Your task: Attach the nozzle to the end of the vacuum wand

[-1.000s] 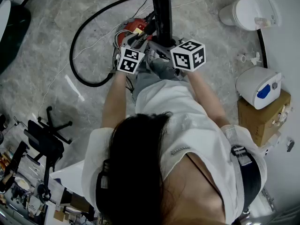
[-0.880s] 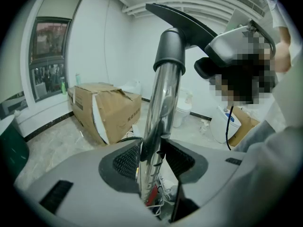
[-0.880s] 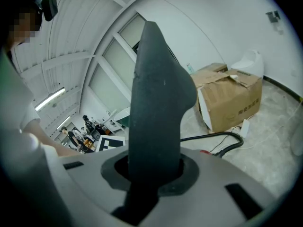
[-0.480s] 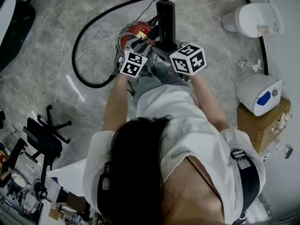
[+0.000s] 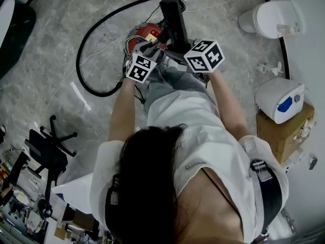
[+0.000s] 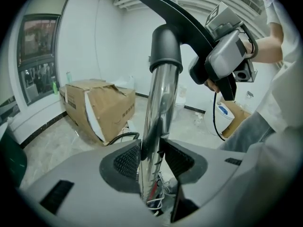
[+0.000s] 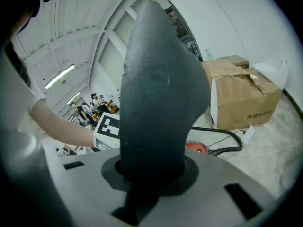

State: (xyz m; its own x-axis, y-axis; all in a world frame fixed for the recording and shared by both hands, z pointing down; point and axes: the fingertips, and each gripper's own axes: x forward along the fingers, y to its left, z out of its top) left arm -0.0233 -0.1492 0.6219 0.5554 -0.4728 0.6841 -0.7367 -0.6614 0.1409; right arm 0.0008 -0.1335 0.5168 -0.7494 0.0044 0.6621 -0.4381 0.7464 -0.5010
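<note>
Both jaws are clamped: the left gripper [image 6: 150,148] pinches the chrome vacuum wand [image 6: 158,98], and the right gripper [image 7: 154,171] grips the black nozzle [image 7: 158,93]. Beyond the left jaws, the nozzle's collar [image 6: 165,51] sits over the wand's end. Joining looks to be in hand. The next move, I judge, calls for a straight push along the wand, left grip steady, until the collar seats.

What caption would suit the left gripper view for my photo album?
Left gripper clamps the chrome vacuum wand, whose far end wears the black nozzle; cardboard box behind.
</note>
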